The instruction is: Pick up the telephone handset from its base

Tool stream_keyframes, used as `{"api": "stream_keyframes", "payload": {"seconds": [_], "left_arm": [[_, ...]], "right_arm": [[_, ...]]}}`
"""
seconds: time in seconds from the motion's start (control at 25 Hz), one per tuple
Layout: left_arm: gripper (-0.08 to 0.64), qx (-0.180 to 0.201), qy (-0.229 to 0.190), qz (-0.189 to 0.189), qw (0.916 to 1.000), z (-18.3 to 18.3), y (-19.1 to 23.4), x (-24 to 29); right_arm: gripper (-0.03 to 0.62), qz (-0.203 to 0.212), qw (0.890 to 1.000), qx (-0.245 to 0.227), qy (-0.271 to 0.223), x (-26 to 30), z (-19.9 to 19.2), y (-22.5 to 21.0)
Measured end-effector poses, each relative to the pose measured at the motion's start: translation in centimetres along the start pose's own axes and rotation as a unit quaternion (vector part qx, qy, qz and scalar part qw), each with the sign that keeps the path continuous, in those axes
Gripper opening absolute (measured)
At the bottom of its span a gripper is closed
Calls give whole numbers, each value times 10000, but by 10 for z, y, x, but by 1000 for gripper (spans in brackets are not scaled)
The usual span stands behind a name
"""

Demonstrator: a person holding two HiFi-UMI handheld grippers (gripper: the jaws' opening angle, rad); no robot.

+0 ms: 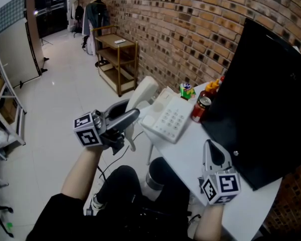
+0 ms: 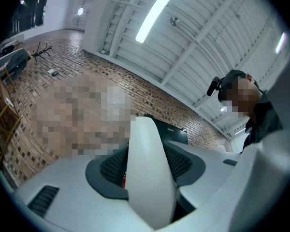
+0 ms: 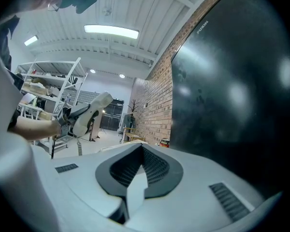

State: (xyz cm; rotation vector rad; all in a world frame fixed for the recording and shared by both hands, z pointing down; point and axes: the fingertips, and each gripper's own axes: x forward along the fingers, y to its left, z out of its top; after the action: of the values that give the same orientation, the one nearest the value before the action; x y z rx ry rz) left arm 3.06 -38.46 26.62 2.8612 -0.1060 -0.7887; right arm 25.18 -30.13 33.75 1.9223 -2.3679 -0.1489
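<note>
The cream plastic telephone handset (image 2: 150,178) is already off the cream push-button telephone base (image 1: 168,117). It hangs in the air to the left of the base, out past the edge of the white bench (image 1: 190,159) and over the pale floor. The left tongs (image 1: 134,111) are clamped across it, with the dark ribbed pads pressing on either flank. Seen from the head view, the handset's long axis runs from the tongs up and away toward the brick wall, tilted rather than level, and its upper end stands higher than the base's keypad.

The right tongs (image 1: 209,145) lie on the bench on the near side of the base, well apart from it. Their jaws are drawn together with nothing between them, so the left hand is the only one in play.

The relation that matters now is handset to base. They are apart, with open air between them, so the lift itself looks done. Any further carry probably turns on the cord (a pale strand seems to hang below the handset, though I cannot trace it back to the base).

Left of the base there is free room down to the floor. Right of it, a red drink can (image 1: 200,108) stands just beside its far corner, and beyond that rises the back of a large black monitor (image 1: 266,99). That side is the crowded one.
</note>
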Motion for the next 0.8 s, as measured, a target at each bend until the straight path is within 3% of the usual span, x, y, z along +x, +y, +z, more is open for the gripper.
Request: {"api": "stream_keyframes", "payload": {"seconds": [0.8], "left_arm": [[222, 26, 36, 58, 10000, -3, 3, -2]], "right_arm": [[8, 7, 10000, 91, -2, -4, -6, 2]]}}
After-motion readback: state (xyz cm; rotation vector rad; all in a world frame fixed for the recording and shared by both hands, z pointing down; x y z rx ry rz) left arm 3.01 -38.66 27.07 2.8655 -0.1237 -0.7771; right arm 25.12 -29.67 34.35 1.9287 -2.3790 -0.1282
